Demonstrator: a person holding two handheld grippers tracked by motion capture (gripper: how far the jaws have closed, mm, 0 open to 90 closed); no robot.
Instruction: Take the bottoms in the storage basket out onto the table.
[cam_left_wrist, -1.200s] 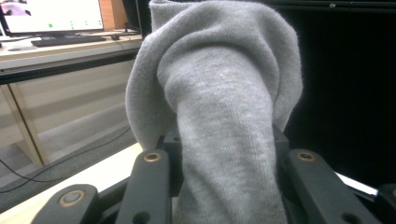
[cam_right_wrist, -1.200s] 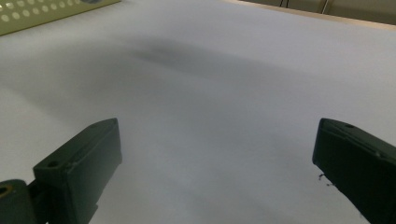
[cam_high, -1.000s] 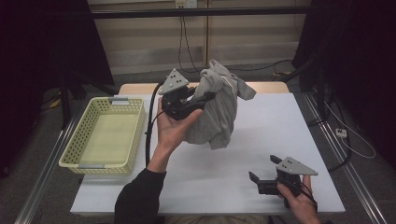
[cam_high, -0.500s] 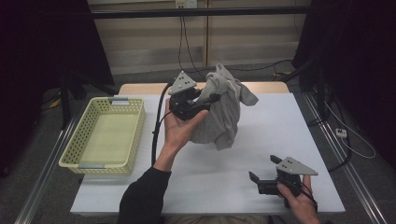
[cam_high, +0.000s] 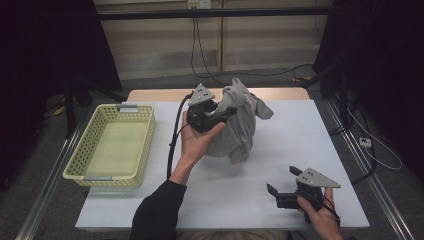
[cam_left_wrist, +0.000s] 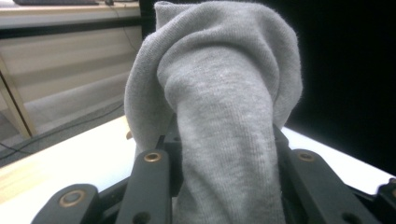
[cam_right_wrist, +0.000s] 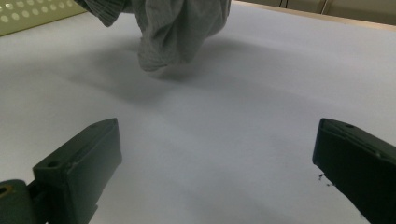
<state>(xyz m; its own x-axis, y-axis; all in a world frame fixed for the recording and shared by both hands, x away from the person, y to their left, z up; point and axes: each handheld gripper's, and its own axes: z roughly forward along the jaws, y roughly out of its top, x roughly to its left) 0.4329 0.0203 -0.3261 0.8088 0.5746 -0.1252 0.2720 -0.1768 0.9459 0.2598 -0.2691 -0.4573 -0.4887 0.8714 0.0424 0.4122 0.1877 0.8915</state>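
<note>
Grey knitted cloth (cam_high: 239, 121) hangs bunched from the left tool (cam_high: 220, 112), whose jaws are clenched on a thick fold of it; in the left gripper view the fabric (cam_left_wrist: 224, 116) rises between the two black jaws and drapes over them. The garment is held up above the white surface (cam_high: 280, 150), near its far middle, with its lowest fold hanging close over the sheet; from the right gripper view that hanging end (cam_right_wrist: 173, 32) casts a soft shadow on the surface, and whether it touches I cannot tell. The person's left hand (cam_high: 197, 142) grips the tool from below, a dark sleeve (cam_high: 155, 217) coming in from the near edge, and a black cable trails from the tool toward the surface. To the left of the cloth, well apart from it, a pale yellow plastic basket (cam_high: 95, 175) sits on the surface. The right tool (cam_high: 282, 187) rests low at the near right of the cloth, well apart, its jaws released and spread wide with nothing between them.
</note>
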